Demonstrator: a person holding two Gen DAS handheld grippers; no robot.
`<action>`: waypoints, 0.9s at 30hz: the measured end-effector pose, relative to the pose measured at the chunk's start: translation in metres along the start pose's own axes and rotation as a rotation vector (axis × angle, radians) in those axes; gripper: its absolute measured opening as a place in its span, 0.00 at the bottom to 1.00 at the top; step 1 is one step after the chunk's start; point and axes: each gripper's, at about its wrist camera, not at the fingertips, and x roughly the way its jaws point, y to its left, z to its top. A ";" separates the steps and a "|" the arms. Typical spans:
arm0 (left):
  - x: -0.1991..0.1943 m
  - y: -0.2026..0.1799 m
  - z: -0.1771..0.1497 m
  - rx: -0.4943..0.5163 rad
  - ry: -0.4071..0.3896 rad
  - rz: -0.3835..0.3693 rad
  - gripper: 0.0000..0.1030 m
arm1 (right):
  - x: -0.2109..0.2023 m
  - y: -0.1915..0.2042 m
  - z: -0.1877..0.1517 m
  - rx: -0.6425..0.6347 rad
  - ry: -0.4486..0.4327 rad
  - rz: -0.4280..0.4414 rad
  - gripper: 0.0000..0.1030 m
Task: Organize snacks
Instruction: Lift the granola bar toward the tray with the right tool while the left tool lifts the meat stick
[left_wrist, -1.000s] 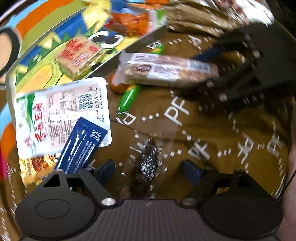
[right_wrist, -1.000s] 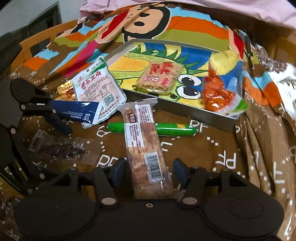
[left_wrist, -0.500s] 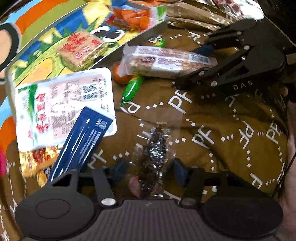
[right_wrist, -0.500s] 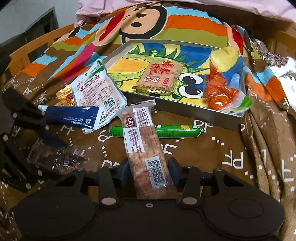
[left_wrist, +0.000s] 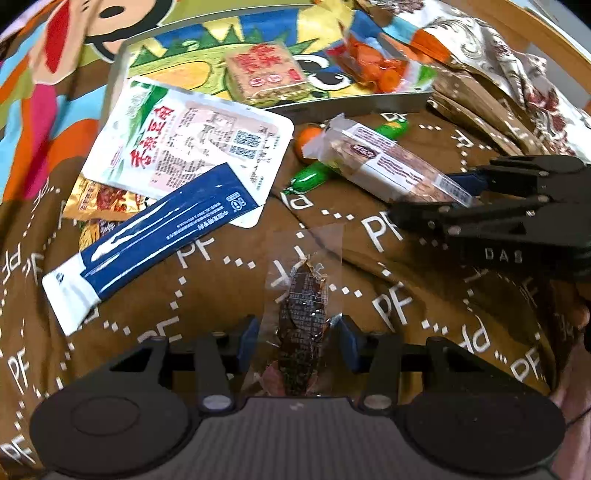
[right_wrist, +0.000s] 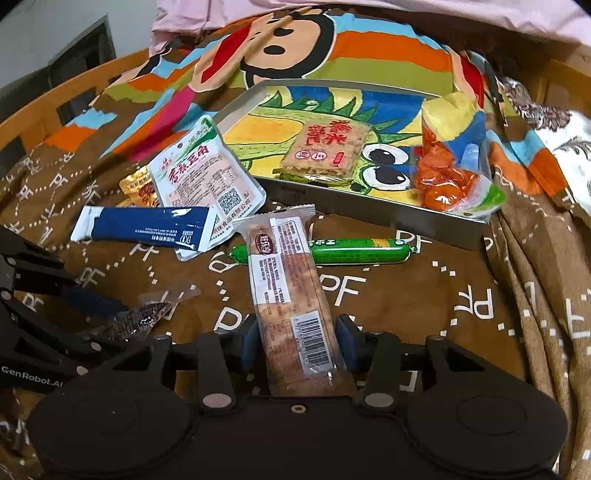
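Left claw (left_wrist: 297, 332): we find it angled steeply down over the brown blanket (left_wrist: 406, 302). Its jaws have just been closing, and the blue pads now press the sides of a clear packet of dark dried snack (left_wrist: 304, 310), which runs from between them toward 12 o'clock.

Right claw (right_wrist: 295, 341): we find it tilted down and forward, clamped on the barcode end of a long biscuit bar (right_wrist: 286, 280). The bar reaches toward 12 o'clock and crosses over a green sausage stick (right_wrist: 354, 251).

Writing we can read: "PF" repeated in white on the blanket; "DAS" on the right claw's body in the left wrist view; "GenRobot.AI" on the left claw's body, at 8 o'clock in the right wrist view. The bar's round logo and small print are too small for us to read.

Other stock, right wrist view:
- Metal tray (right_wrist: 332, 201) at 12 o'clock, holding a square rice cracker (right_wrist: 325, 149) with red Chinese characters and a bag of orange pieces (right_wrist: 443, 181).
- White pouch (right_wrist: 203, 177) at 10 o'clock, with red Chinese characters and a QR code.
- Blue sachet (right_wrist: 144, 225) lying partly over that pouch.
- Gold packet (right_wrist: 138, 188) tucked under the pouch.
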 end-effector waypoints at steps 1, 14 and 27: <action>0.002 -0.001 0.000 -0.012 -0.001 0.008 0.49 | 0.001 0.001 -0.001 -0.007 0.000 -0.005 0.46; -0.005 -0.012 -0.009 -0.111 -0.060 0.022 0.48 | -0.022 0.019 -0.006 -0.018 -0.059 -0.091 0.38; -0.041 -0.009 -0.030 -0.240 -0.179 0.066 0.47 | -0.054 0.027 -0.014 -0.010 -0.206 -0.168 0.38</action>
